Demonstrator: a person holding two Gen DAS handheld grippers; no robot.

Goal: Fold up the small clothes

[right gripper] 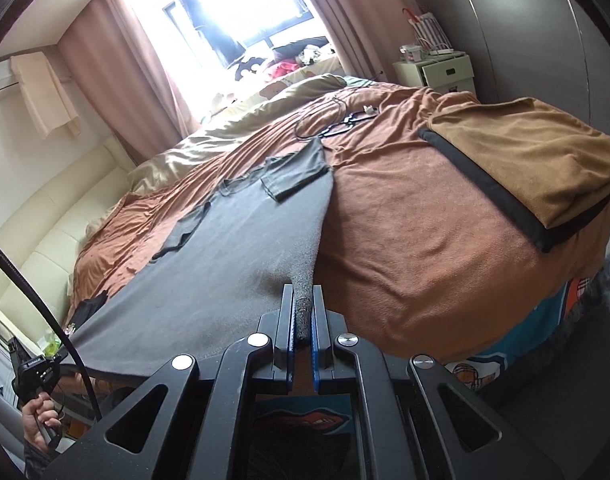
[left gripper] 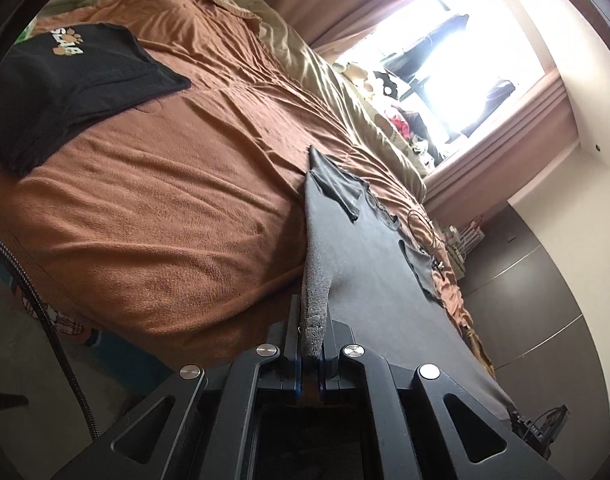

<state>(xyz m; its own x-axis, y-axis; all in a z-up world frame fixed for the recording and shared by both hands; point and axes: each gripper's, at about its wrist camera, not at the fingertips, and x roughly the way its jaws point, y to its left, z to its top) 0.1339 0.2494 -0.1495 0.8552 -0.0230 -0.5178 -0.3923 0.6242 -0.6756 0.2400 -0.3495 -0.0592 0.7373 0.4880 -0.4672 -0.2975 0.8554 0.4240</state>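
Observation:
A grey T-shirt (left gripper: 381,280) is stretched out over the brown blanket (left gripper: 165,208) of a bed, sleeves at the far end. My left gripper (left gripper: 311,320) is shut on one bottom corner of the shirt. My right gripper (right gripper: 303,312) is shut on the other bottom corner; the shirt (right gripper: 225,256) spreads away to its left. The hem hangs taut between the two grippers, lifted off the bed's near edge. The left gripper (right gripper: 37,372) and the hand holding it show at the lower left of the right wrist view.
A folded black shirt (left gripper: 65,88) with an orange print lies at the bed's far left. A folded brown and black stack (right gripper: 537,168) lies at the right. A cable and glasses (right gripper: 337,120) lie beyond the grey shirt. A nightstand (right gripper: 437,72) stands by the window.

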